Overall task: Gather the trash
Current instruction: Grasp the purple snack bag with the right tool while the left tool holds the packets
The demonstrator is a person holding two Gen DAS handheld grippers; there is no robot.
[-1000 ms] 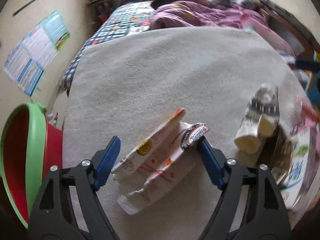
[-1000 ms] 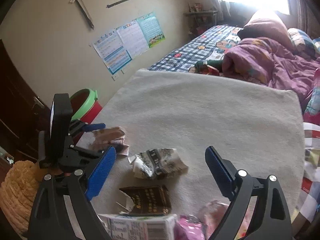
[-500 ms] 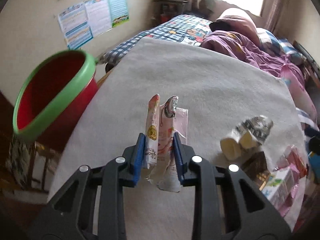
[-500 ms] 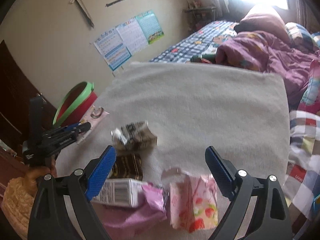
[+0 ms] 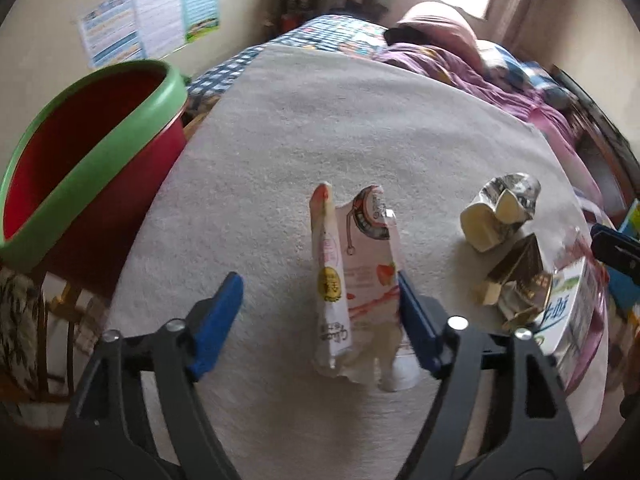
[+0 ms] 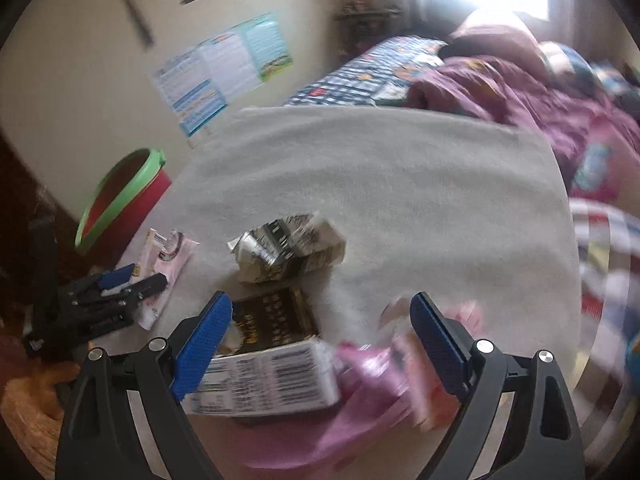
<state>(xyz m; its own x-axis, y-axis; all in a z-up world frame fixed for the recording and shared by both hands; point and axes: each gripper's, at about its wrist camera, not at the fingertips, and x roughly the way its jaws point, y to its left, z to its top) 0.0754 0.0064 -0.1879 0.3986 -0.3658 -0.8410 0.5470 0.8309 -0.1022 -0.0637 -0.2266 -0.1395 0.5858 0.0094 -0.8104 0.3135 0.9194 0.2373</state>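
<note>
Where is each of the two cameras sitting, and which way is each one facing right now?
Left wrist: on the left gripper, looking forward over the grey blanket at the pink wrapper; its own open blue fingers show.
Right wrist: on the right gripper, facing the milk carton and trash pile; its own open fingers show, plus the left gripper.
Shared: the red bin, pink wrapper, crumpled silver carton, wall posters, bed.

Left gripper point(image 5: 320, 304) fingers apart; pink wrapper point(image 5: 356, 276) touching right finger.

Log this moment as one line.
left gripper: open, pink wrapper between jaws | right gripper: open above white carton | red bin: upright
</note>
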